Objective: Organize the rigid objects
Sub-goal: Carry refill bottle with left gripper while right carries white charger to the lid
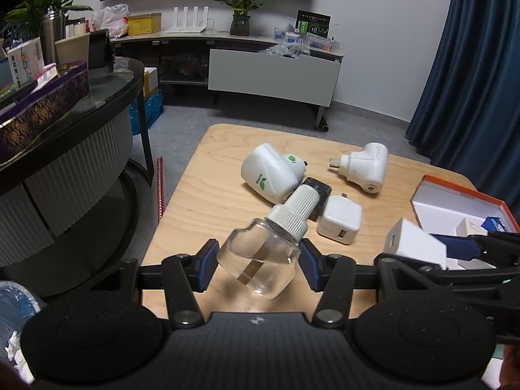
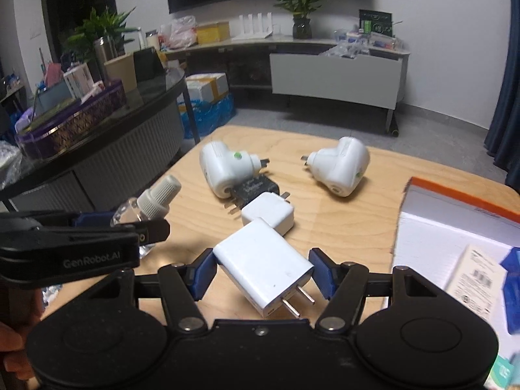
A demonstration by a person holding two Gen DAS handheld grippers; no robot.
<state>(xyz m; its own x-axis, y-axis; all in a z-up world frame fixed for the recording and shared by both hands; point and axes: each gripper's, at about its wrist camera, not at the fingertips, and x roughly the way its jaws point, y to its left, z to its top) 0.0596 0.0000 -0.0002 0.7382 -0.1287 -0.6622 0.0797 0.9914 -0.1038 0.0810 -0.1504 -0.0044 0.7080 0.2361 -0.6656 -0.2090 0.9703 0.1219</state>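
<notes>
Clear bottle with ribbed white cap, tilted, lower centre; white charger, prongs forward, lower centre; 2 white plug-in heaters, small white cube charger, black adapter, mid-frame on wood.

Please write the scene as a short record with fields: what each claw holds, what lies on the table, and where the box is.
left claw: shut on clear bottle with ribbed white cap, tilted
right claw: shut on large white charger, prongs toward the camera
wooden table: two white plug-in heaters, a black adapter, a small white cube charger
orange-rimmed box: open, at the table's right side, holds small packets
</notes>
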